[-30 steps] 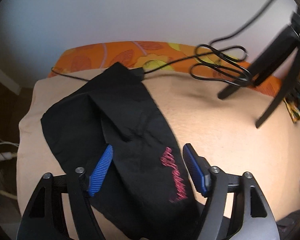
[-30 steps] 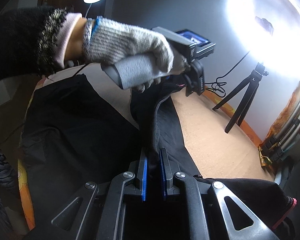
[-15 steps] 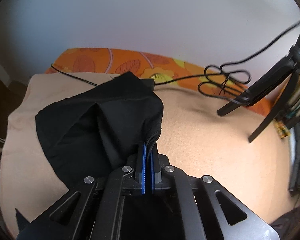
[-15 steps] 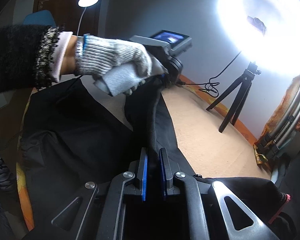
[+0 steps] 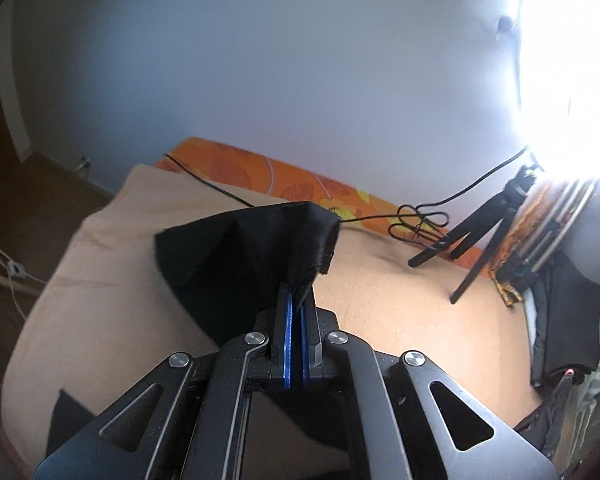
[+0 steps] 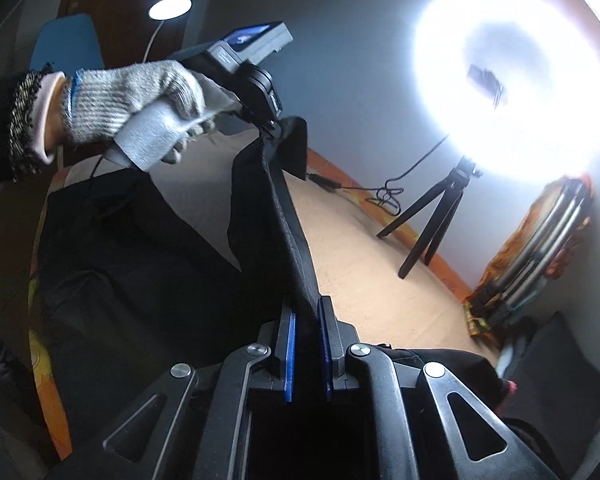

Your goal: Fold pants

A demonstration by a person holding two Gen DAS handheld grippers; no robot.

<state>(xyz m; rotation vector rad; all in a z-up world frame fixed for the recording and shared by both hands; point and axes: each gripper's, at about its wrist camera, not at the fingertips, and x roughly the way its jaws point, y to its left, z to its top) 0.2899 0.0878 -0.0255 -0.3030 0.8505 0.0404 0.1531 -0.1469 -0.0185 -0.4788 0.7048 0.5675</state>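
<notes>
- Bedding [image 5: 380,312], beige, is lying beneath a glaring ring light [image 6: 504,80] at 2 o'clock.
- Left tongs [image 5: 296,300] and right tongs [image 6: 306,312] are both clamping the black pants [image 6: 272,216], stretching them toward 12 o'clock.

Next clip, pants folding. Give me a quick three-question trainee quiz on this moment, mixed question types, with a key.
1. True or false: the left gripper is shut on the black pants.
2. What stands on the bed under the ring light? A) a chair B) a small black tripod C) a laundry basket
3. Fill in: the stretch of pants between the right gripper and the left gripper hangs ____ the bed.

Key: 1 true; 2 B; 3 above (lifted clear)
</notes>
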